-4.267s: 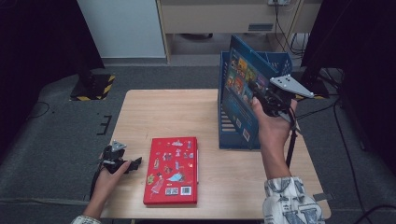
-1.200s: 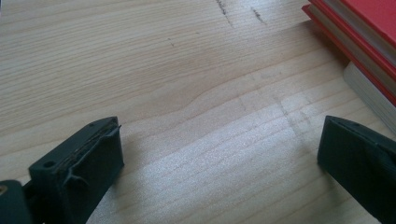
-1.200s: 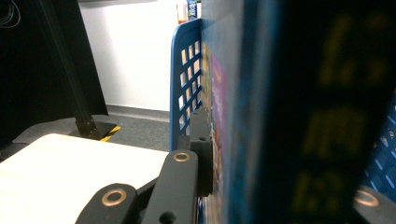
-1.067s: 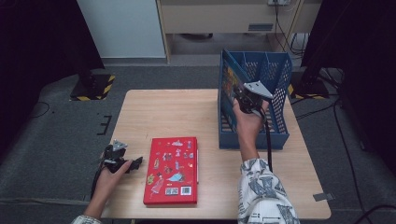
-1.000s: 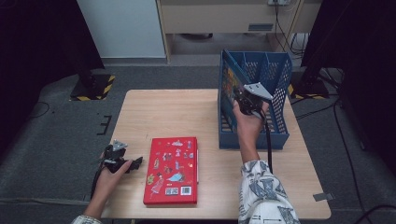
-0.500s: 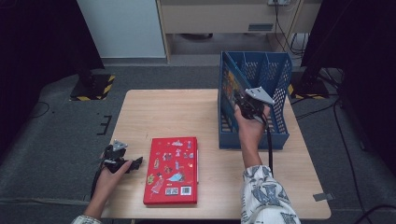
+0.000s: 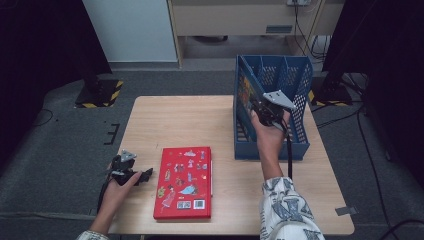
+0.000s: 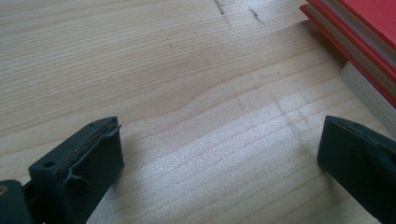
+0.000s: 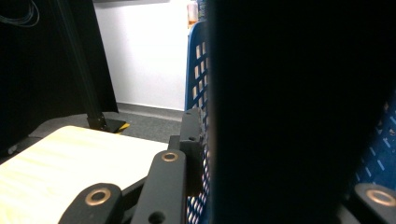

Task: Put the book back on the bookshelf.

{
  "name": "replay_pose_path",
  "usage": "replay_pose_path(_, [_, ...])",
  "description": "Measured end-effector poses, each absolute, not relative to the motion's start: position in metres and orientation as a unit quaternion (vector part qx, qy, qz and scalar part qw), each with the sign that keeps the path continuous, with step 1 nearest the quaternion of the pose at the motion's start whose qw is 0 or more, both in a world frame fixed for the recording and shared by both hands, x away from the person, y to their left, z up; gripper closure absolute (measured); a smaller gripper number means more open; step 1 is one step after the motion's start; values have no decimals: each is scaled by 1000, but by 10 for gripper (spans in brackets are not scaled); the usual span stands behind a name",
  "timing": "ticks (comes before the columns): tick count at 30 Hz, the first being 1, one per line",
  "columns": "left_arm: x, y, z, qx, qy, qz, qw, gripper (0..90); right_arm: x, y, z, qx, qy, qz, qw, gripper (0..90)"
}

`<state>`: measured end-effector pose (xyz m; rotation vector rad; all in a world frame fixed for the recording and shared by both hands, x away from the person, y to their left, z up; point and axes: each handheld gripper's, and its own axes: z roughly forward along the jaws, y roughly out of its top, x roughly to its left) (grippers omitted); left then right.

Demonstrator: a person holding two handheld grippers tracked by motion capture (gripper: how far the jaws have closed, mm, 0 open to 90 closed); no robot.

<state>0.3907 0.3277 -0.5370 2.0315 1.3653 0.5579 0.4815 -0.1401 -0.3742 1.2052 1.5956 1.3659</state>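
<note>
Inside blue rack, right gripper loosening around book; left gripper open beside red book.

A red book with small colourful pictures lies right of the left tongs; a blue slotted rack surrounds the right tongs on pale wood.

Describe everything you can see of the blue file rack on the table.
The blue plastic file rack stands upright at the table's far right side. Its walls are perforated with rows of slots, taller at the back and sloping down to a low front lip, and dividers split the inside into compartments. A book with a colourful cover stands upright in the leftmost compartment, against the left wall. The right gripper reaches into the rack at that book, whose dark face sits close against the jaws in the right gripper view.
</note>
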Motion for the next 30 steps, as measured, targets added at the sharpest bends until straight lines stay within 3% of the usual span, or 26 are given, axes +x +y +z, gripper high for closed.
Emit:
replay_pose_path(9, [391, 327, -537, 770, 516, 211, 311, 0, 480, -134, -373, 470, 614, 510, 376, 825])
replay_pose_path(30, [392, 327, -537, 771, 515, 210, 311, 0, 498, -131, -366, 480, 589, 499, 417, 833])
